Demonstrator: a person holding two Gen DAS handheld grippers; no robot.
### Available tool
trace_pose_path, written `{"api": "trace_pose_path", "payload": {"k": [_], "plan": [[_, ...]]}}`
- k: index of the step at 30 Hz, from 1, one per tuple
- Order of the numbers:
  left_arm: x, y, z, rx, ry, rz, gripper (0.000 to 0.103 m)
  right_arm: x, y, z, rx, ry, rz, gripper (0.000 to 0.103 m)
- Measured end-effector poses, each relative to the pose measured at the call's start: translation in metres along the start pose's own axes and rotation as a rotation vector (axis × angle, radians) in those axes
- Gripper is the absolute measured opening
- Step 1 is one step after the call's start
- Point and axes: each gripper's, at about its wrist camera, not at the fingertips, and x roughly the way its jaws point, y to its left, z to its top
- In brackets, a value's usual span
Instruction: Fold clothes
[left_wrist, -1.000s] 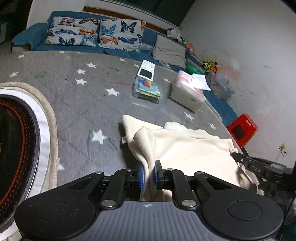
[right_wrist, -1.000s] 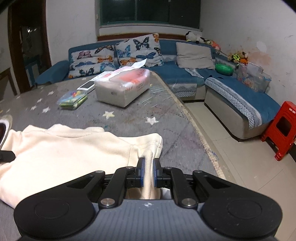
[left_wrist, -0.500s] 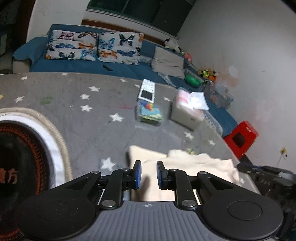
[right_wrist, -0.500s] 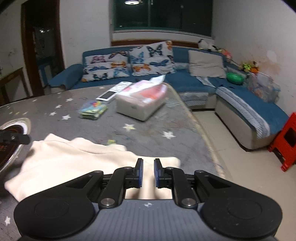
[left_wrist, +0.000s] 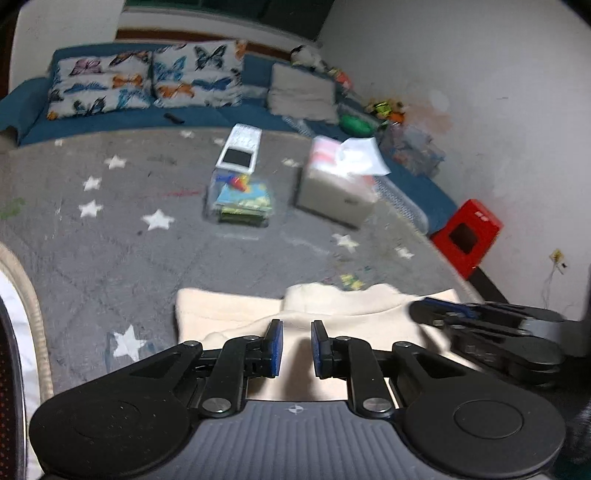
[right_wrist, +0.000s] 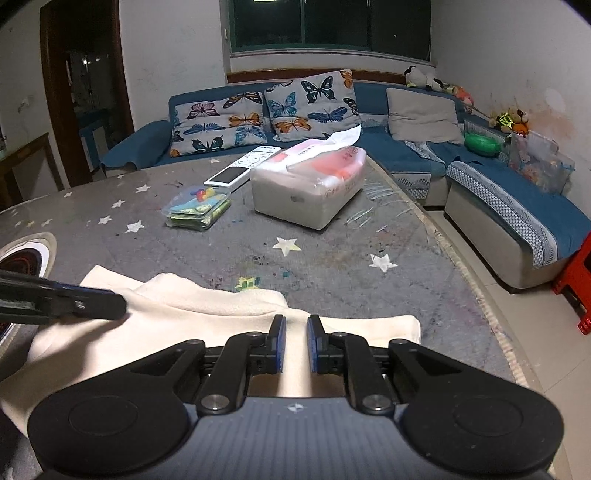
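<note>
Cream fleece garment (left_wrist: 332, 314), folded flat on the near edge of the grey star-patterned bench (left_wrist: 110, 240). My left gripper (left_wrist: 293, 347) and right gripper (right_wrist: 293, 341) hover over it, jaws slightly apart, gripping nothing. Beyond: white tissue pack (right_wrist: 310, 184).

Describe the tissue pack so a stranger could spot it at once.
Start at the grey star-print table cover in front of the blue sofa. Near its far edge sits the tissue pack, right of a white remote. It alone is a bulky white-and-pink block with a tissue sticking up.
</note>
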Motion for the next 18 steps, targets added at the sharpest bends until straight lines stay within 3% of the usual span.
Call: {"api": "trace_pose_path", "payload": {"k": [9,18], "plan": [[-0.033,-0.002,-0.009,0.008,-0.039,-0.045,0.018,-0.062,-0.019,-0.016,0.007,-0.027,-0.013,0.014],[-0.076,-0.02,-0.054,0.105,-0.037,-0.09,0.019,-0.098,-0.007,-0.06,-0.01,-0.032,-0.004,0.014]]}}
